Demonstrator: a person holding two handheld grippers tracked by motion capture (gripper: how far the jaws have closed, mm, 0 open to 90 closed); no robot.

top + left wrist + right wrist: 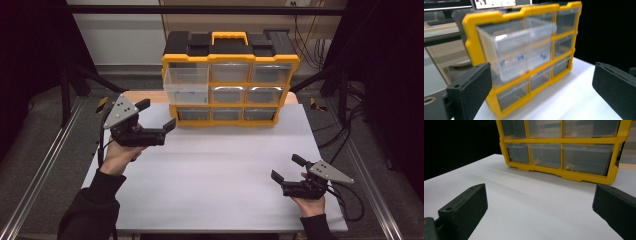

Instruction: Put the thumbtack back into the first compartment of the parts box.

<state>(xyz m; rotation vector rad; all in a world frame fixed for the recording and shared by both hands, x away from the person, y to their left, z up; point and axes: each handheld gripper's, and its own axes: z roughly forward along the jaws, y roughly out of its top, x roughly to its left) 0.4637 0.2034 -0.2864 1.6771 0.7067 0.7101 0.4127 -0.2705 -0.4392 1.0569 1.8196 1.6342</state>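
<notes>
A yellow and black organizer (230, 57) with clear drawers stands at the back of the white table (215, 170). Its top left drawer (186, 85) is pulled out toward me. In the left gripper view that drawer (524, 50) holds a few small blue pieces (521, 57). My left gripper (158, 114) hovers just left of and in front of the organizer, open, with nothing between its jaws (541, 87). My right gripper (287, 167) rests low near the table's front right, open and empty, facing the organizer's bottom row (559, 155).
Metal rails (40, 170) run along both sides of the table. Cables (350, 200) trail off the front right corner. A wooden board (147, 96) shows behind the white sheet. Dark frame legs stand at the back left and right.
</notes>
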